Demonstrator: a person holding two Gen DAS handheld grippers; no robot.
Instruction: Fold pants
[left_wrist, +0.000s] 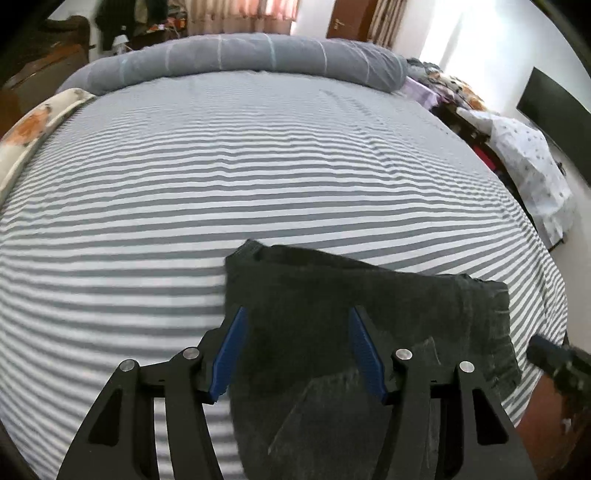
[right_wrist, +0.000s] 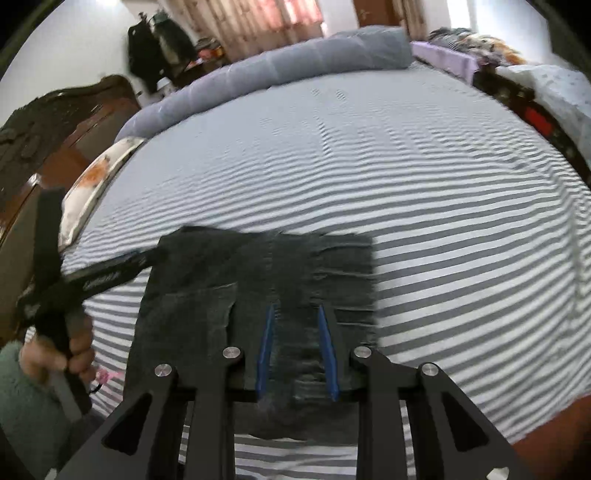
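Two grippers hovered over dark folded pants near the front edge of a striped bed. Left gripper spread wide above the cloth, gripping nothing. Right gripper parted narrowly, blue pads over the fabric, contact unclear. Gray bolster along the far side.

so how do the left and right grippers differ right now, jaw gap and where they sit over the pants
The left gripper has its blue pads set wide apart; the right gripper has a much narrower gap. The left one sits over the left edge of the dark pants, with one finger near the striped sheet; the right one sits over the pants toward their right side. Both are open, pinching no cloth, and both point down at the folded pants.
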